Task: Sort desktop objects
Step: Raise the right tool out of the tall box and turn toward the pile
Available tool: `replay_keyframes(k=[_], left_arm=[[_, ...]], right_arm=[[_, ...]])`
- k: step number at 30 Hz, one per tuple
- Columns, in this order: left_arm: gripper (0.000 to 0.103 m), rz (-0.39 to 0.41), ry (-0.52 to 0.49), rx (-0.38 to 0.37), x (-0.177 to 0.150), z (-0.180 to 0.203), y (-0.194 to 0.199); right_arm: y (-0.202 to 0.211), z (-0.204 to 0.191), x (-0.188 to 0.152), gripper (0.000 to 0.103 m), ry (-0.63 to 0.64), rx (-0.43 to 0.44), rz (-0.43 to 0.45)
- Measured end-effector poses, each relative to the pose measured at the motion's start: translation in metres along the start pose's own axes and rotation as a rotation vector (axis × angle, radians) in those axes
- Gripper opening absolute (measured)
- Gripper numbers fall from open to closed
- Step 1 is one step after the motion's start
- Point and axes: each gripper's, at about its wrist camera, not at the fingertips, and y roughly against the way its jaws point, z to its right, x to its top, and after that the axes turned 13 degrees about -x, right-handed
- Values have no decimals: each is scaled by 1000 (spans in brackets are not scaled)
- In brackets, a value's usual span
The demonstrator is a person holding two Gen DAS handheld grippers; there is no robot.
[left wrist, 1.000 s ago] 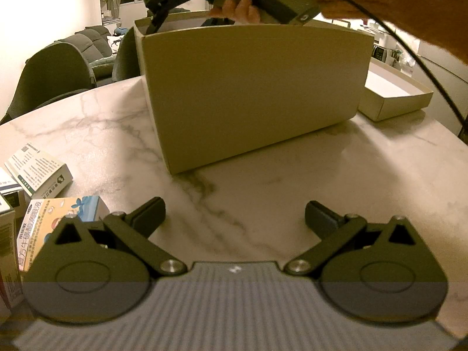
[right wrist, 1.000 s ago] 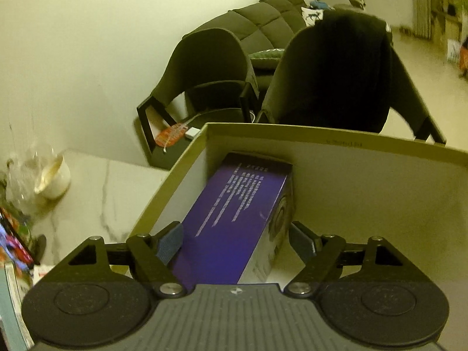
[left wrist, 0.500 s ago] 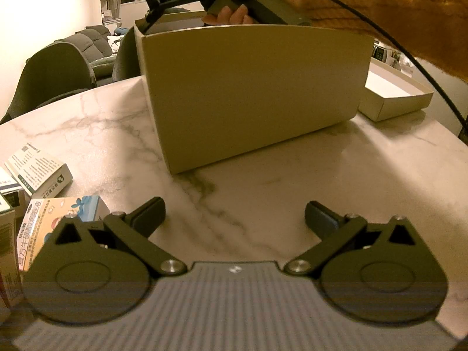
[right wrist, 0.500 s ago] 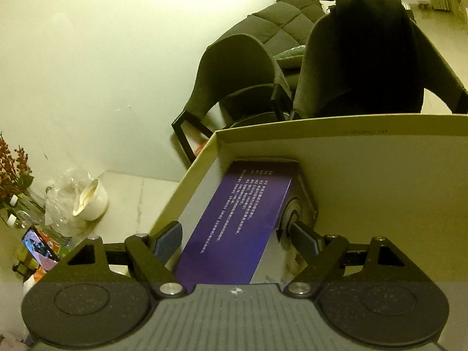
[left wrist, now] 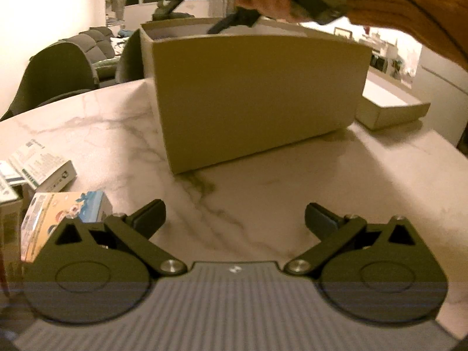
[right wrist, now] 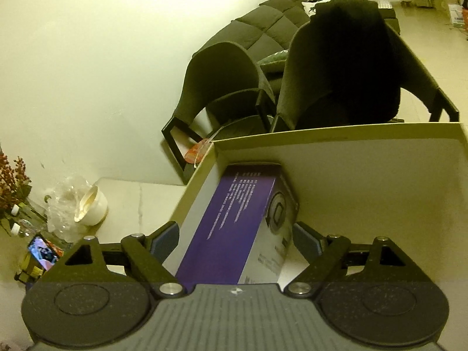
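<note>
A purple box (right wrist: 234, 204) stands inside the big beige carton (right wrist: 365, 175), against its left wall. My right gripper (right wrist: 235, 232) straddles the purple box; its jaws are opening, and a small gap shows between each pad and the box. In the left wrist view a hand holds that right gripper (left wrist: 222, 20) above the carton (left wrist: 257, 93) rim. My left gripper (left wrist: 234, 213) hangs open low over the marble table (left wrist: 263, 181), with nothing between its fingers. Small printed boxes (left wrist: 64, 213) (left wrist: 44, 166) lie left of it.
A shallow beige lid (left wrist: 392, 108) lies to the right of the carton. Beside the carton's left side sit a white cup (right wrist: 93, 204), crumpled plastic wrap and red flowers. Dark chairs (right wrist: 345, 67) stand beyond the table's far edge.
The right gripper has lifted and drawn back from the carton, its jaws spreading away from the purple box, which stays inside. The left gripper has kept still.
</note>
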Motion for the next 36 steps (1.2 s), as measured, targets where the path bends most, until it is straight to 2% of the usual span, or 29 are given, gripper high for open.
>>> replay_keyframes(k=[8, 12, 25, 31, 36], left_arm=[[103, 46, 25, 21, 0, 4, 25], [103, 68, 50, 53, 0, 2, 37], [103, 101, 168, 219, -5, -12, 74], [103, 143, 164, 281, -8, -12, 90], [103, 181, 158, 339, -14, -16, 104]], right_arm=[[41, -3, -26, 90, 50, -24, 48], [54, -8, -41, 91, 69, -8, 56], [90, -33, -78, 91, 138, 48, 106], [107, -47, -91, 91, 178, 72, 129], [122, -62, -104, 92, 196, 125, 172]])
